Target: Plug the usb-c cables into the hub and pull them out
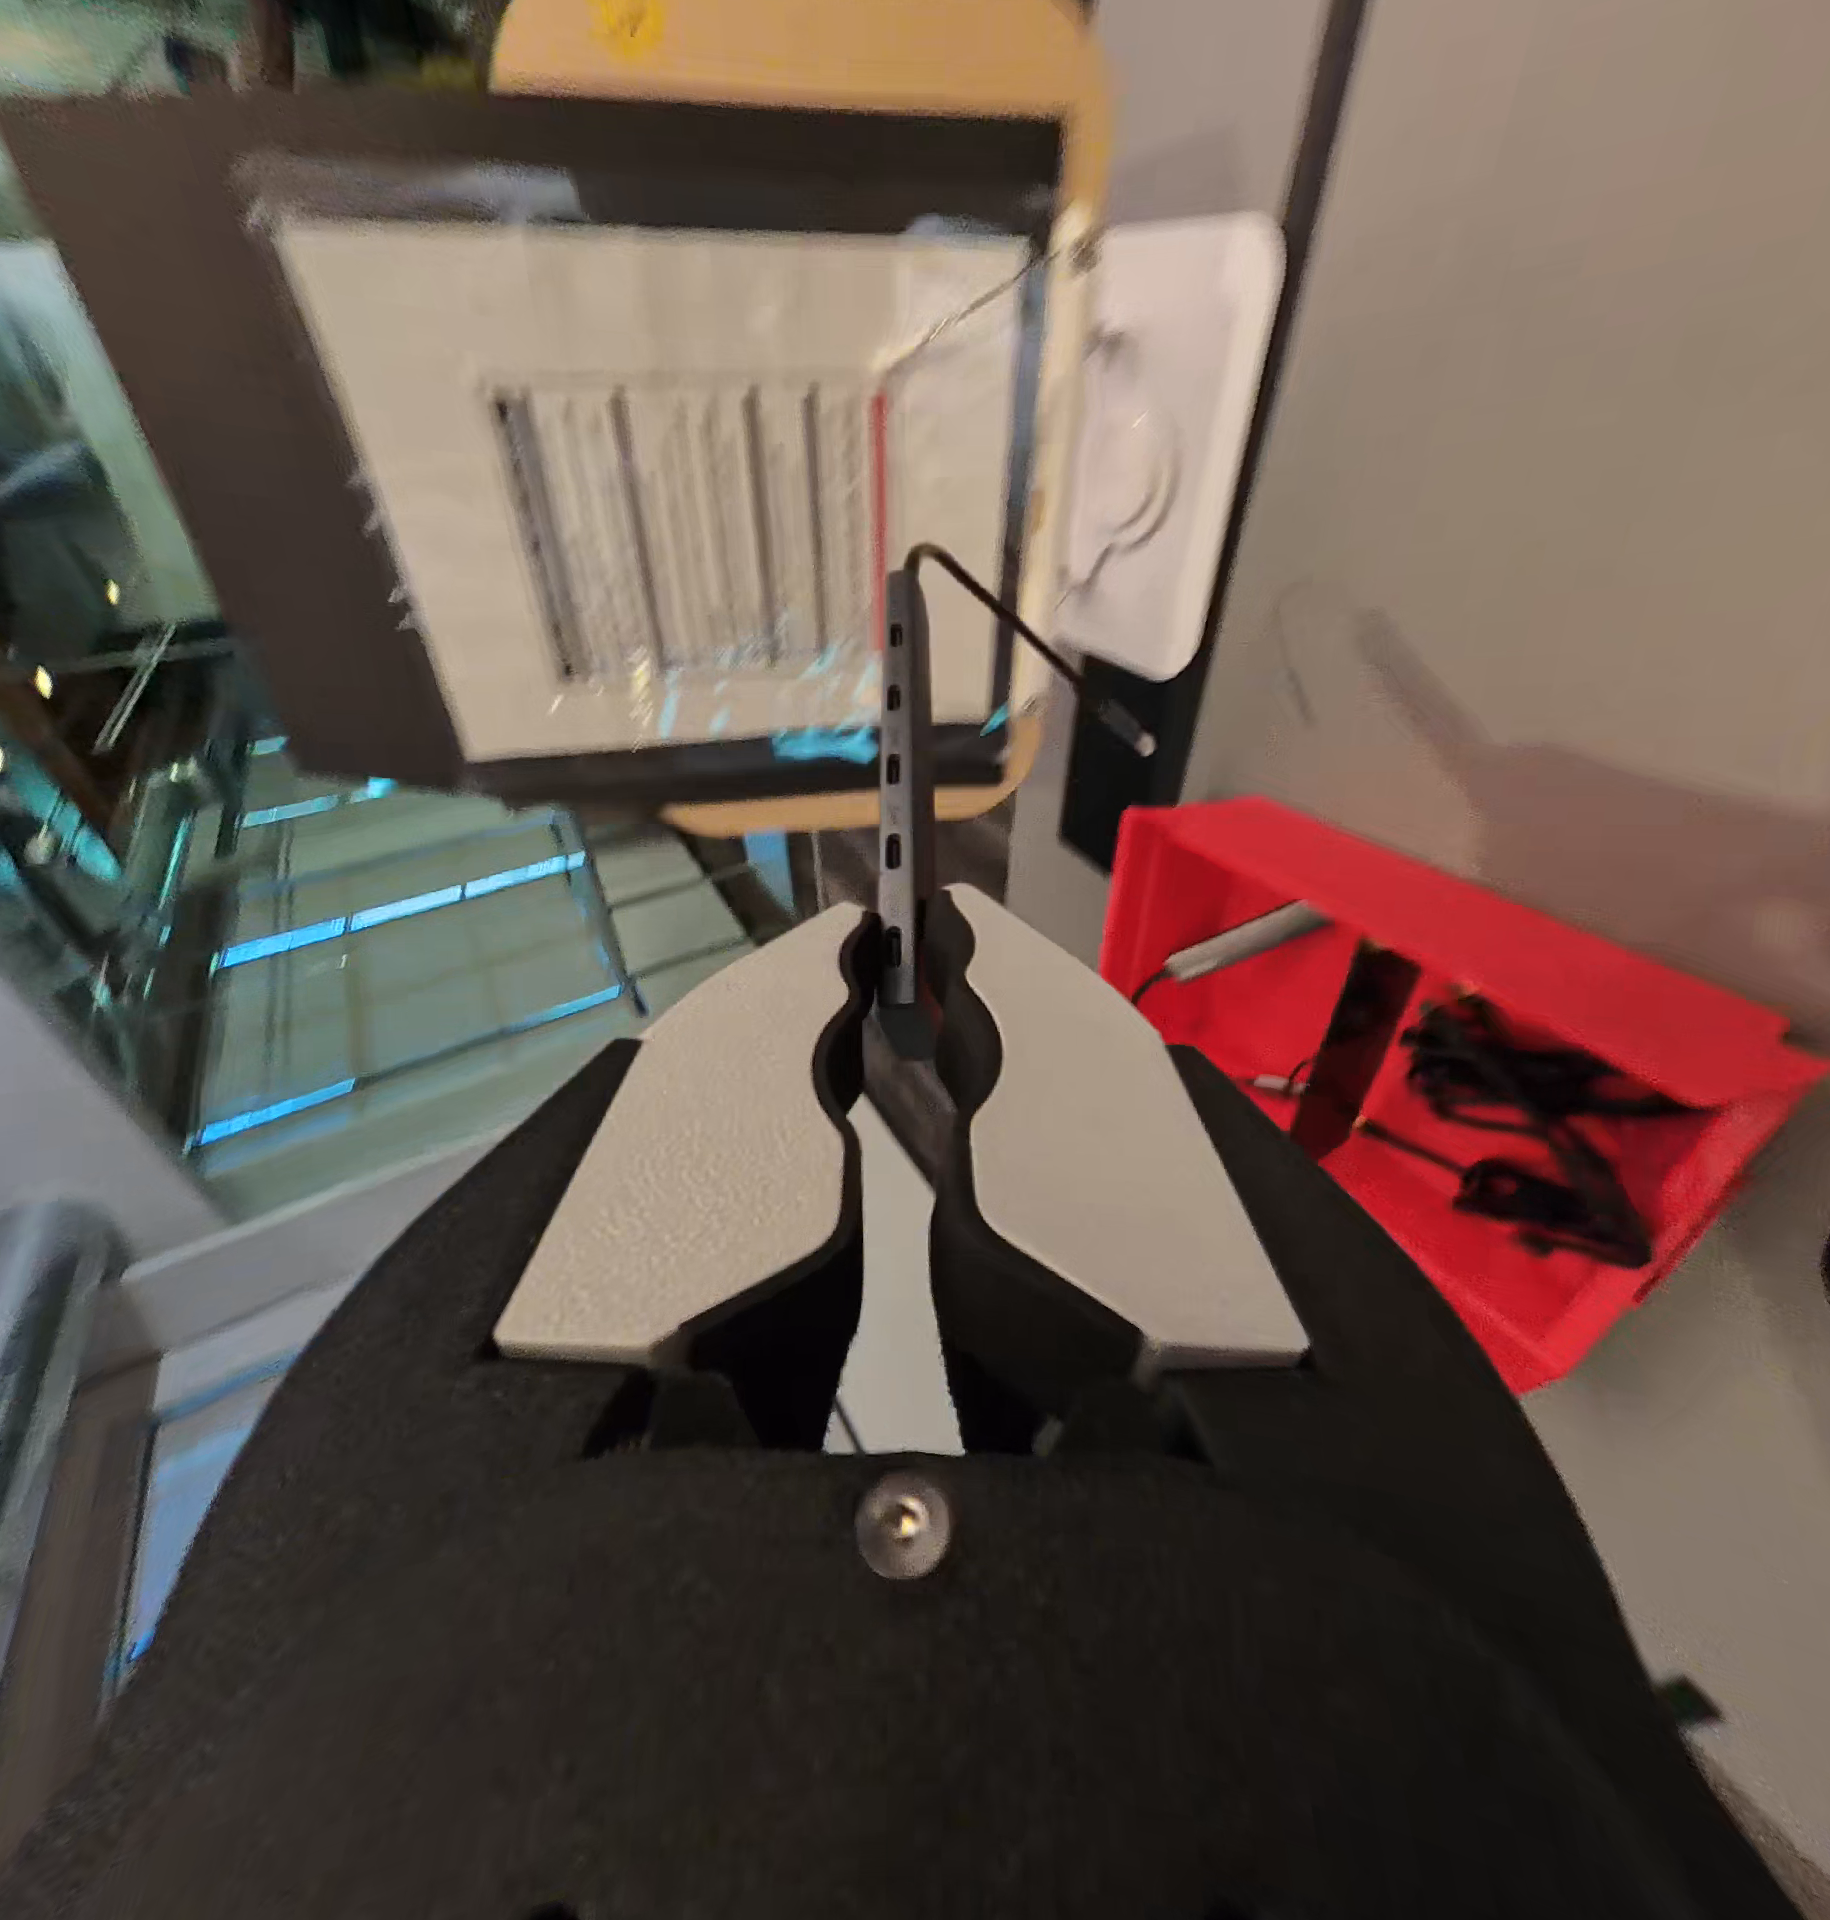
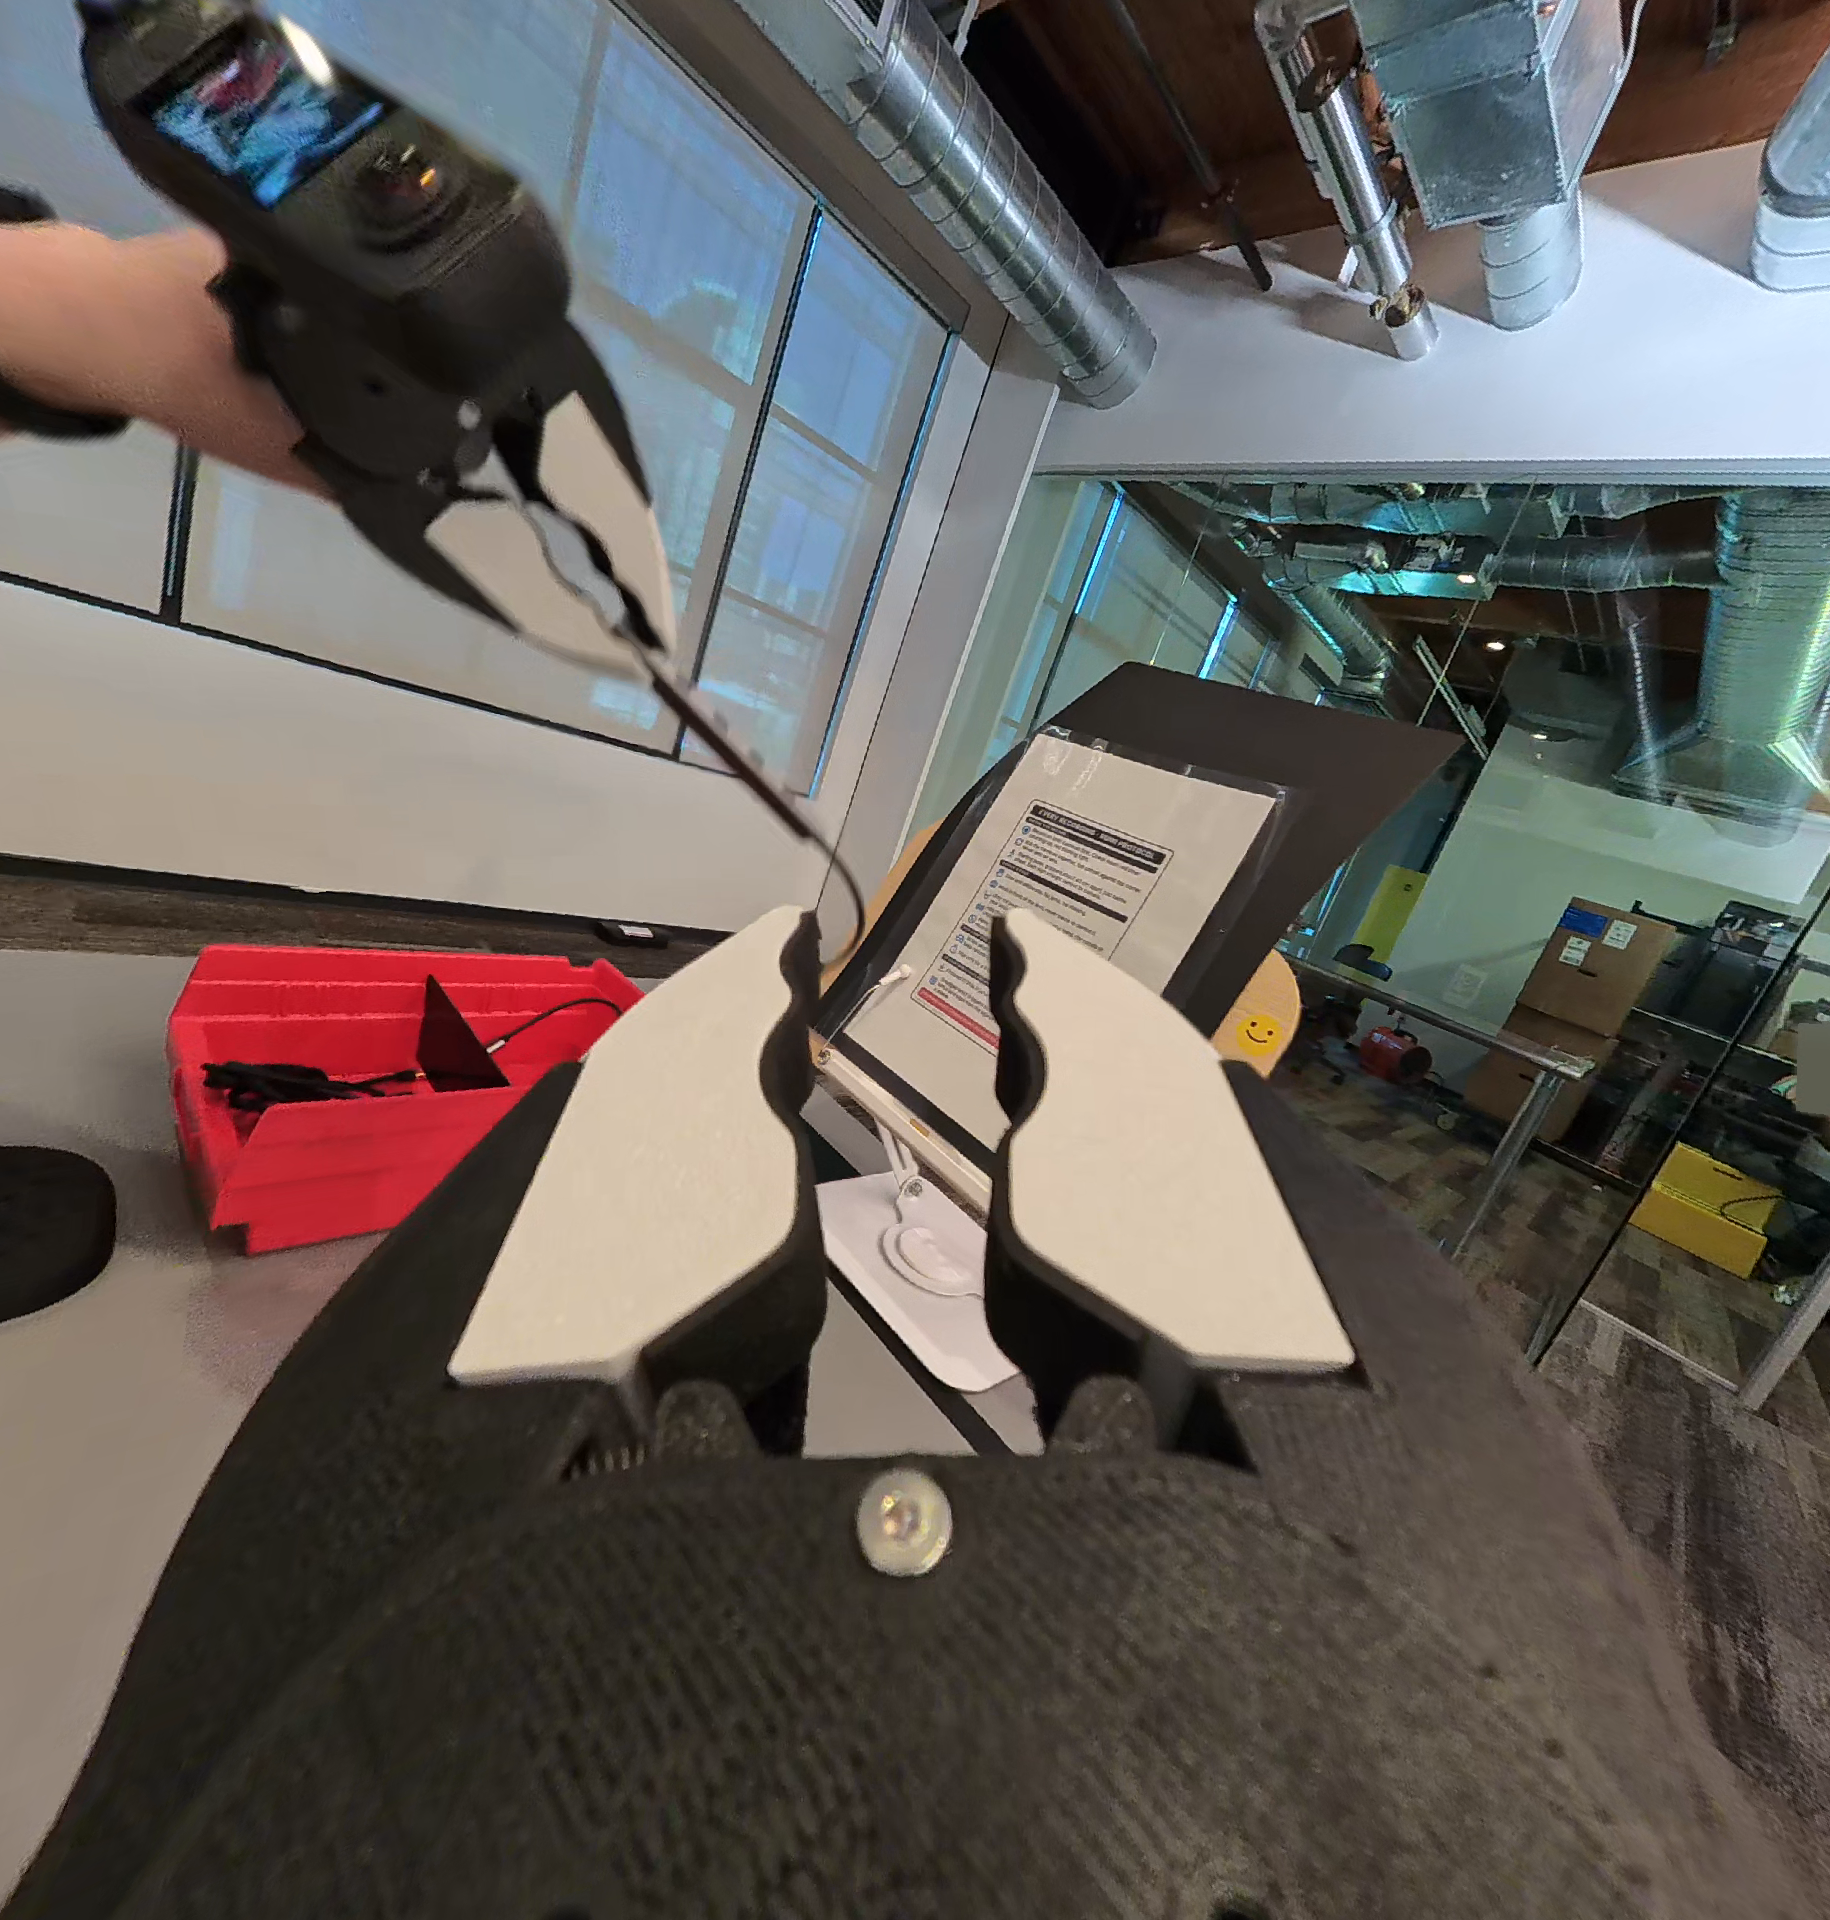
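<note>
A printed sheet [image 2: 1082,894] of small black lines with a red strip stands in a clear holder on a dark board, a yellow smiley sticker [image 2: 1258,1032] marks the wooden chair back, and labels sit on distant cardboard boxes [image 2: 1588,961].

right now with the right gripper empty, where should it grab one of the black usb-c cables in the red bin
Probably at a metal plug end, not the tangle. The black cables lie bunched in the open-topped red bin, so come from above. One plug lies past the dark divider; gripping just behind it leaves the tip free for the hub in the left gripper.
</note>
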